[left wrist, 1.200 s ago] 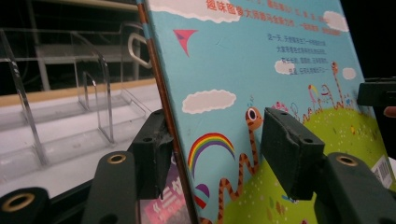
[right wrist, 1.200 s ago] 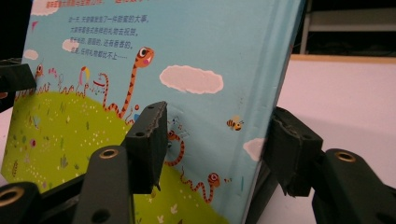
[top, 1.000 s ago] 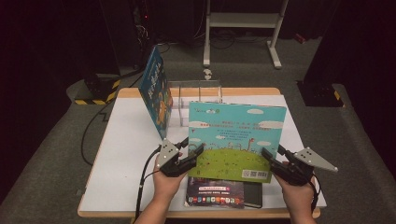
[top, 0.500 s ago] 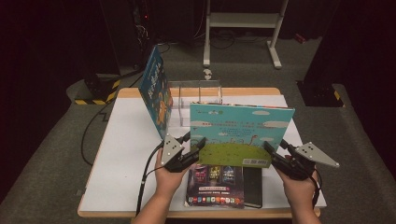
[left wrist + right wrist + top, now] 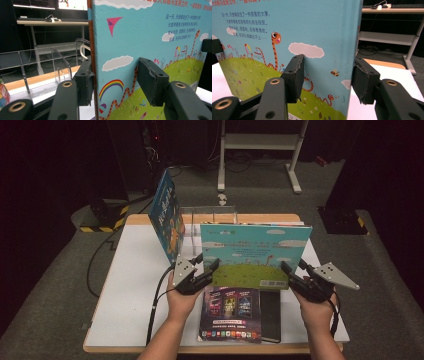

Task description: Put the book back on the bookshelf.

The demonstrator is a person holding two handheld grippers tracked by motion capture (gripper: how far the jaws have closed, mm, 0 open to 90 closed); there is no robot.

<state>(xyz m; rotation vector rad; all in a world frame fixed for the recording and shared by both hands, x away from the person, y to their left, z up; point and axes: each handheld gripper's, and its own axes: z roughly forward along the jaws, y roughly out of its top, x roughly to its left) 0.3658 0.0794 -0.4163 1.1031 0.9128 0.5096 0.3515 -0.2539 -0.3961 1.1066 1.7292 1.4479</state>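
Holding a big picture book upright between both grippers, I had it over the white table [image 5: 130,290].

The table was the largest thing; the light-blue picture book [image 5: 255,252] stood raised above its near half, cover facing me, in front of a clear acrylic rack [image 5: 210,215] and beside a second book [image 5: 167,215] leaning at the rack's left end. Under it lay a dark book [image 5: 231,315] flat at the near edge. My left gripper [image 5: 206,270] clasped the picture book's left edge, one pad on each face, and my right gripper [image 5: 292,272] clasped its right edge likewise.
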